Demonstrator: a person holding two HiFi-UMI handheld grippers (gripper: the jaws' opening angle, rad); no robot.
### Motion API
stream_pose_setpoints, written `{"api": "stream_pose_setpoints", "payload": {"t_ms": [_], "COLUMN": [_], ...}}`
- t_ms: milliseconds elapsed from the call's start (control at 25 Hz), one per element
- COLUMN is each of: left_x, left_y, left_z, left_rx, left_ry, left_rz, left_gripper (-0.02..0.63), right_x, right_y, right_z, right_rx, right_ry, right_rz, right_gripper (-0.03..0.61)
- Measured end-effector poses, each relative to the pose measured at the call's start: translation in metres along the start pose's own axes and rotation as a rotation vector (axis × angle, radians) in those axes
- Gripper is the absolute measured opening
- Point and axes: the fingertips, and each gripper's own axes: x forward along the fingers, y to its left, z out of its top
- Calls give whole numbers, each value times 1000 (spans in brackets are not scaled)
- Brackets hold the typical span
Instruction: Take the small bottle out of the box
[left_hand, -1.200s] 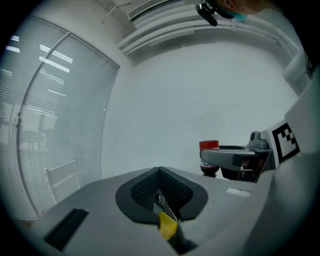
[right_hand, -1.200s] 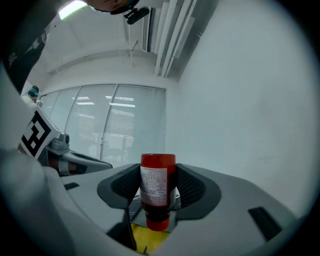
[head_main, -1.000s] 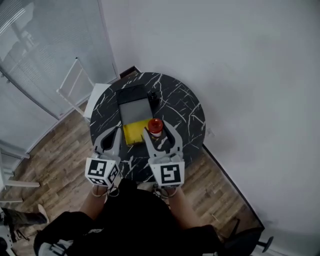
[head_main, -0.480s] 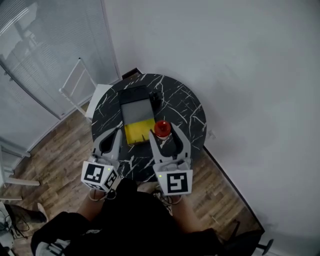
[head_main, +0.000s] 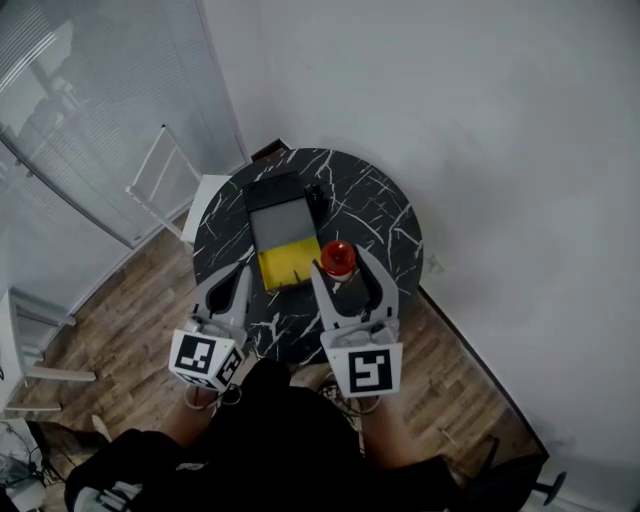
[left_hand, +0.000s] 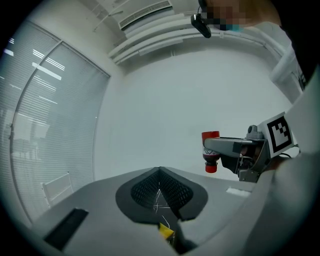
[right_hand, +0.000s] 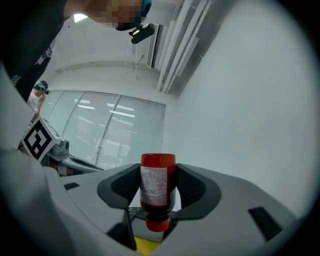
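Note:
A small bottle (head_main: 338, 257) with a red body and a white label is clamped between the pads of my right gripper (head_main: 340, 262), which is shut on it. In the right gripper view the bottle (right_hand: 157, 187) stands in the right gripper (right_hand: 158, 192) with its narrow red cap pointing down. It hangs above the table, just right of the open box (head_main: 285, 265), which has a yellow base and a dark lid. My left gripper (head_main: 235, 272) hovers left of the box; its pads (left_hand: 145, 190) meet on nothing. The left gripper view also shows the bottle (left_hand: 210, 150).
The round black marble table (head_main: 385, 215) stands near a white wall. A small black object (head_main: 313, 195) lies beside the box lid. A white frame (head_main: 160, 175) stands left of the table on the wood floor (head_main: 120, 300).
My right gripper has carried the bottle a little to the right, away from the box's yellow base. The left gripper has kept its place beside the box.

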Motion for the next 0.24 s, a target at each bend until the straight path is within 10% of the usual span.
{"api": "stream_pose_setpoints", "payload": {"t_ms": [240], "left_x": [8], "left_y": [-13], "left_z": [4], "left_rx": [14], "left_ry": [-3], "left_rz": [-39], "left_gripper": [-2], "right_x": [-2], "right_y": [-5], "right_z": [0], "right_rx": [-13], "right_ry": [-9], "right_rz": [-15], "right_gripper": [210]}}
